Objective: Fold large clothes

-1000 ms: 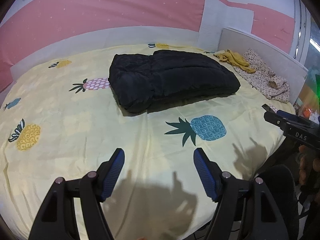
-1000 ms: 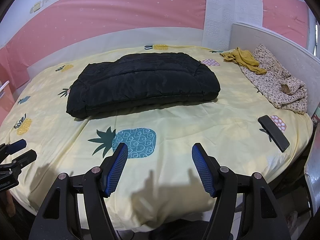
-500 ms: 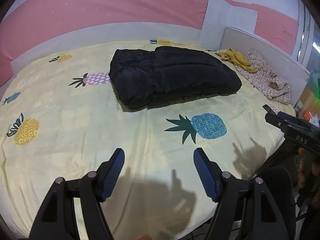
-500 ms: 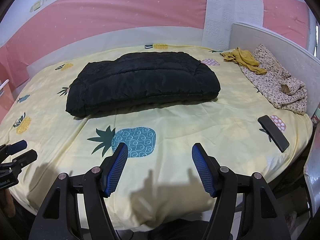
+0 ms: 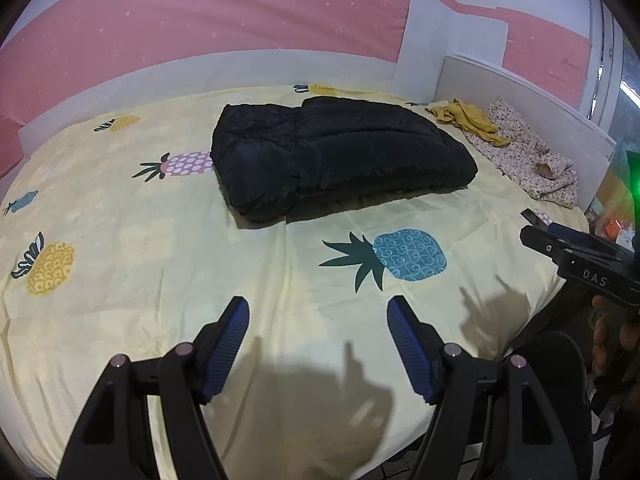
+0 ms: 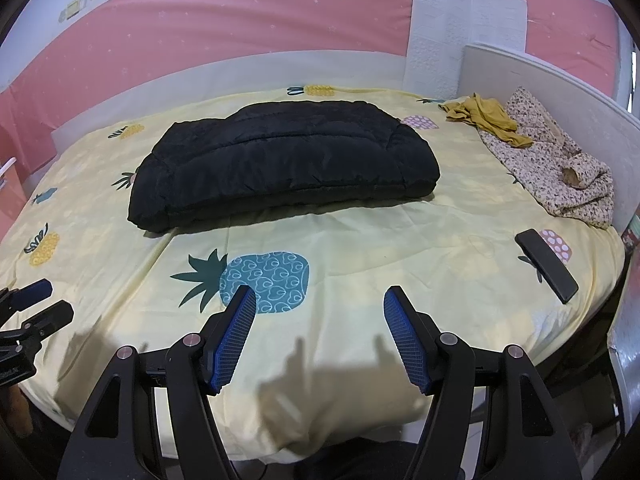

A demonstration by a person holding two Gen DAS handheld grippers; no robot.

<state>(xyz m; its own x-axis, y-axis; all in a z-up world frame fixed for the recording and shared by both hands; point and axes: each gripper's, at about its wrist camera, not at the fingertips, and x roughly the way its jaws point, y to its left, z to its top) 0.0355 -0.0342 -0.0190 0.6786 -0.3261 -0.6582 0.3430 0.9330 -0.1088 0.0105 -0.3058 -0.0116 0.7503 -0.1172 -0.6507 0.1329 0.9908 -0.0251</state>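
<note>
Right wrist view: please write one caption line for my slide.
Open right gripper hovers above the yellow pineapple-print bedsheet, facing the folded black padded jacket.

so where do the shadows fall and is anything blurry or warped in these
Left wrist view: the left gripper throws shadows on the sheet near its fingers; right edge smeared, with green glare. Right wrist view: sharper, the right gripper also shadows the sheet. Both: fisheye bends the bed and wall; the black jacket shades its near side.
</note>
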